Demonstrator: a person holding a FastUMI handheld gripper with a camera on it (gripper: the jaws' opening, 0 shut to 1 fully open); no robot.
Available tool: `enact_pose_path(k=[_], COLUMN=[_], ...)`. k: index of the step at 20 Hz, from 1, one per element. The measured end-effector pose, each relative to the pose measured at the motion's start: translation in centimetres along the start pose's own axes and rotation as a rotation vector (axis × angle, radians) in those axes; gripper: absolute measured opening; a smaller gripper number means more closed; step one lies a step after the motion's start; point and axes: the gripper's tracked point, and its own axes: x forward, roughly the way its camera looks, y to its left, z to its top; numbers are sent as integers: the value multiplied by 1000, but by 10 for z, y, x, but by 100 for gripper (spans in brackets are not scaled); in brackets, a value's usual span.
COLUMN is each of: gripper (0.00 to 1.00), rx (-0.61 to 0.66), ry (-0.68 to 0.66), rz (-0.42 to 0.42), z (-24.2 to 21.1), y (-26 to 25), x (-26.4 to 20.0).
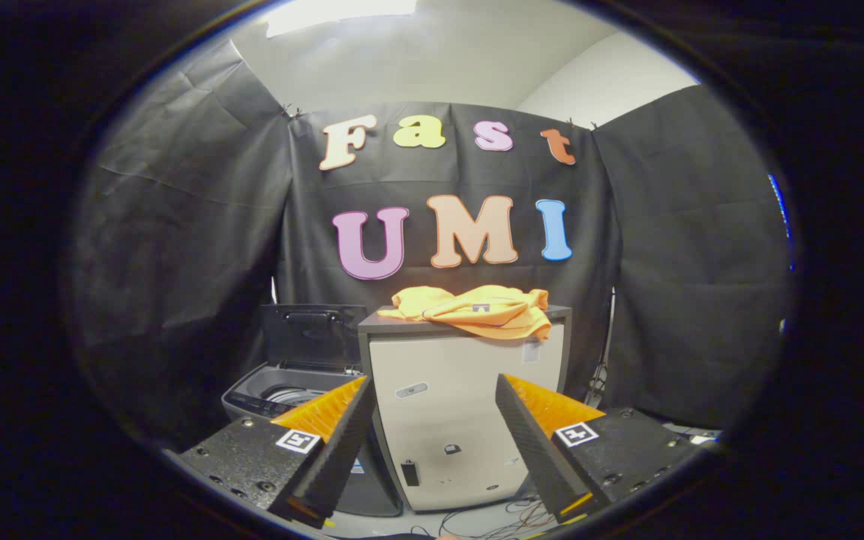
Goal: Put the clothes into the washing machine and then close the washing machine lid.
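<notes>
The gripper (432, 386) is spread wide with nothing between its two fingers; each finger is a wedge-shaped block with a ribbed inner face, and each carries a small square printed marker on its upper surface. Between and beyond the fingers stands a boxy cabinet (462, 420), taken here as the landmark: its front panel is smooth and pale, its corners are squared, and a darker flat slab forms its top. A few small dark fittings and a small oval badge sit on the front panel.

On top of the cabinet lies the orange garment (481, 309), a soft, crumpled heap of knit-looking fabric with rounded folds. One edge droops over the cabinet's front lip toward the right corner. A small dark patch shows near the middle of the cloth.

Just beside the cabinet, on its left, sits the washing machine (282, 394), a top-loading unit with a rounded grey plastic body lower than the cabinet top. Its lid (313, 334) stands upright behind the opening, a flat dark rectangular panel with a bar handle near its upper edge. The rim of the drum shows as curved pale rings inside the opening.

At the foot of the cabinet, thin cables (511, 517) lie tangled on the floor. Behind the cabinet hangs matte, creased black cloth.
</notes>
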Motion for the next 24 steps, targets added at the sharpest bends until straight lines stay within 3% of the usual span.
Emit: enact_pose_path(k=[10,20,24], gripper=[97,96,97], rx=[33,-12,-23], ry=[28,58,57], rz=[9,40,60], z=[2,42,77], y=[14,33,41], x=[36,98,132])
